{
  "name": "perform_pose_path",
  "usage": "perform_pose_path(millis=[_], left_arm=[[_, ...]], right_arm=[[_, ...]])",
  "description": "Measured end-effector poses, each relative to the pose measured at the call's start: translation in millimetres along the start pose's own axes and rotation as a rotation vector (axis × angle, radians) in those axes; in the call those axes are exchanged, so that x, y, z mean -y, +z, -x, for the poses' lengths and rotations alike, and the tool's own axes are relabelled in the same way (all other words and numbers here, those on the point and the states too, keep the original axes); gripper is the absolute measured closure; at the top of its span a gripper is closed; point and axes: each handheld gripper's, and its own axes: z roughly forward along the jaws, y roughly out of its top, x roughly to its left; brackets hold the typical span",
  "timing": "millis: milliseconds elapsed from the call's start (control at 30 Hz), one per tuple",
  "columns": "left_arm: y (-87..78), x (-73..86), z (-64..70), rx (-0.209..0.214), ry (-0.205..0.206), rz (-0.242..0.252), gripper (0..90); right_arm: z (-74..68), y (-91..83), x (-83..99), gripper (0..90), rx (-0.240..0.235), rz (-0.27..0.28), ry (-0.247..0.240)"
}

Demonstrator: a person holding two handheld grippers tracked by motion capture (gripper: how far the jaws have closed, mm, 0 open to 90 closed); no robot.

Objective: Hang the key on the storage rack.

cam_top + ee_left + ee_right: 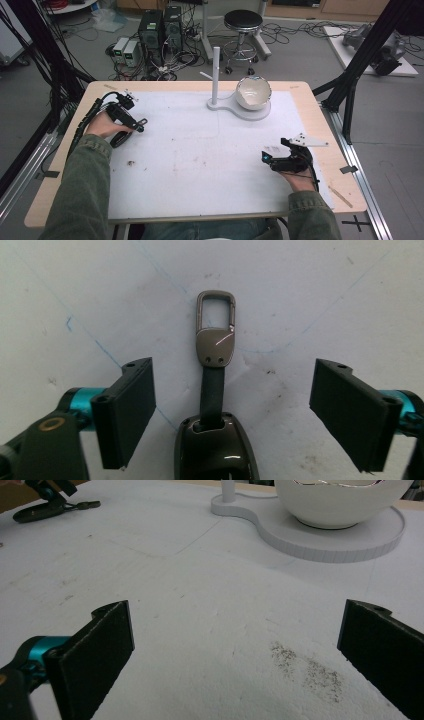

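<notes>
Key fob (215, 390) lies flat on the worktop (200, 150), not yet gripped; my left tool (232, 410) straddles it, spread wide. Right tool (240, 655) gapes, idle.

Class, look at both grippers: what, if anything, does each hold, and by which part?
Nothing. The left gripper stands open around the key fob without touching it; the right gripper is open over bare mat.

Wooden table (320, 120), white mat (200, 150) over it, key fob (125, 135), white stand (240, 107) with bowl (253, 92)
</notes>
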Motion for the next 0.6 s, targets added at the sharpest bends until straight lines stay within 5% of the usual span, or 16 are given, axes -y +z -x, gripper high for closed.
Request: perform_pose_path(millis=[167,333,600], left_arm=[[0.4,3.7,-5.2,-0.032,-0.006,-0.027,28.4],[1.8,4.3,-4.0,-0.056,0.012,-0.048,49.6],[9.6,1.4,0.3,-0.056,0.026,-0.055,53.9]], right_arm=[[1.0,1.0,0.0,0.6,0.002,-0.001,-0.002],[0.8,0.9,0.0,0.6,0.005,-0.002,-0.002],[0.6,1.8,0.4,0.6,0.000,-0.010,-0.010]])
